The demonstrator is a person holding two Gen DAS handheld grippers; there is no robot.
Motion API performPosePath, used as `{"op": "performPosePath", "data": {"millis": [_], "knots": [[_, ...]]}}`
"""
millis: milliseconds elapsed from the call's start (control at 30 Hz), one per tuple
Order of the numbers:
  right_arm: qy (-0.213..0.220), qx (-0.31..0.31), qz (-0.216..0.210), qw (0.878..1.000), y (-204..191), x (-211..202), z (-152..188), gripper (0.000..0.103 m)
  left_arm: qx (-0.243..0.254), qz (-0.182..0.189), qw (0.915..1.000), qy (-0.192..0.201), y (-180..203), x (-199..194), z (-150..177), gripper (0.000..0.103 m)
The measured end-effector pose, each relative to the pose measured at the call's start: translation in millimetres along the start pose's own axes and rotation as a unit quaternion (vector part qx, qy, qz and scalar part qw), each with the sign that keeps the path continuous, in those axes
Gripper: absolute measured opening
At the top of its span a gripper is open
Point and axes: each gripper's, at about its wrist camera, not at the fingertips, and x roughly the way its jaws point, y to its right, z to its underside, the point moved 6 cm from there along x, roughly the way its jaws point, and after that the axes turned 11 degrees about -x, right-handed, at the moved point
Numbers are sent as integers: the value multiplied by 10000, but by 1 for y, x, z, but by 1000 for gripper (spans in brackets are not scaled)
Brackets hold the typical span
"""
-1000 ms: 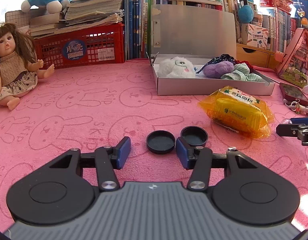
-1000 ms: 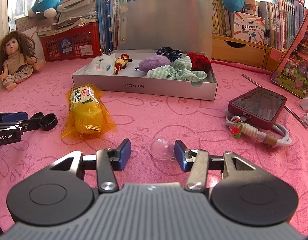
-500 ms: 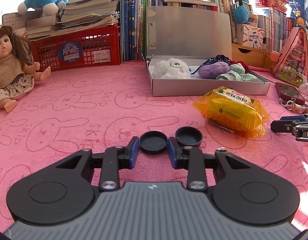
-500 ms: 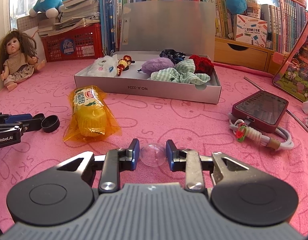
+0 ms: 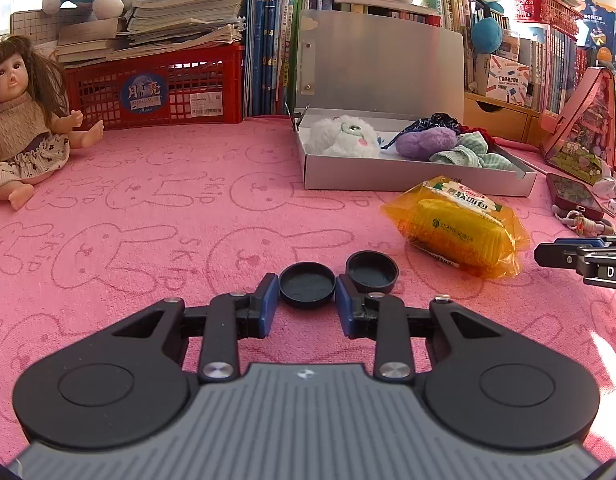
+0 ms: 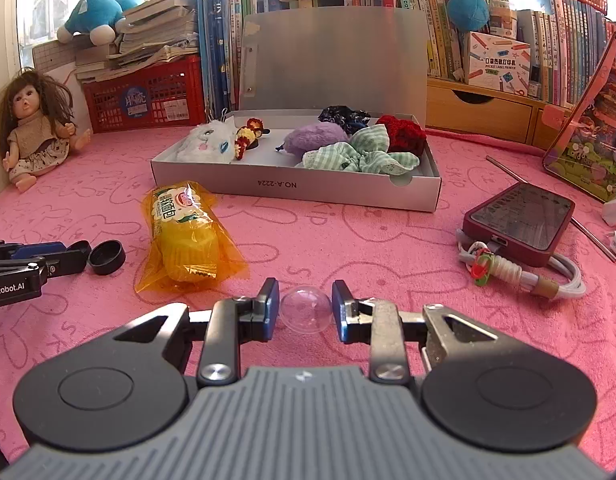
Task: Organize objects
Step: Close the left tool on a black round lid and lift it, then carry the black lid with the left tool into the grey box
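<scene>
On the pink bunny-print cloth, my left gripper (image 5: 306,292) is shut on a flat black round cap (image 5: 306,289), its blue pads pressing both sides. A second black cap (image 5: 372,270), a small cup shape, sits just right of it, touching the right finger. In the right wrist view my right gripper (image 6: 303,305) is shut on a clear plastic dome (image 6: 305,312). The left gripper's tip (image 6: 73,258) shows at the left there, beside the second black cap (image 6: 107,257).
An open grey box (image 6: 291,188) holds plush toys and scrunchies. A yellow snack packet (image 6: 185,240) lies between both grippers. A phone in a red case (image 6: 520,222) with a coiled cable (image 6: 520,274) is right. A doll (image 5: 17,132), a red crate (image 5: 159,88) and books line the back.
Both grippers closed from open: the left onto the flat black cap, the right onto the clear dome. Neither hand shifted since.
</scene>
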Motion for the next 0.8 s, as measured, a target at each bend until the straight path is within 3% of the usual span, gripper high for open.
{"op": "performPosePath", "data": {"millis": [500, 800], "knots": [[127, 31, 134, 9998, 7, -4, -19, 33, 155, 128, 9996, 177, 19, -12, -20, 36], [218, 134, 159, 9995, 18, -3, -45, 33, 401, 459, 9978, 269, 50, -7, -48, 36]]}}
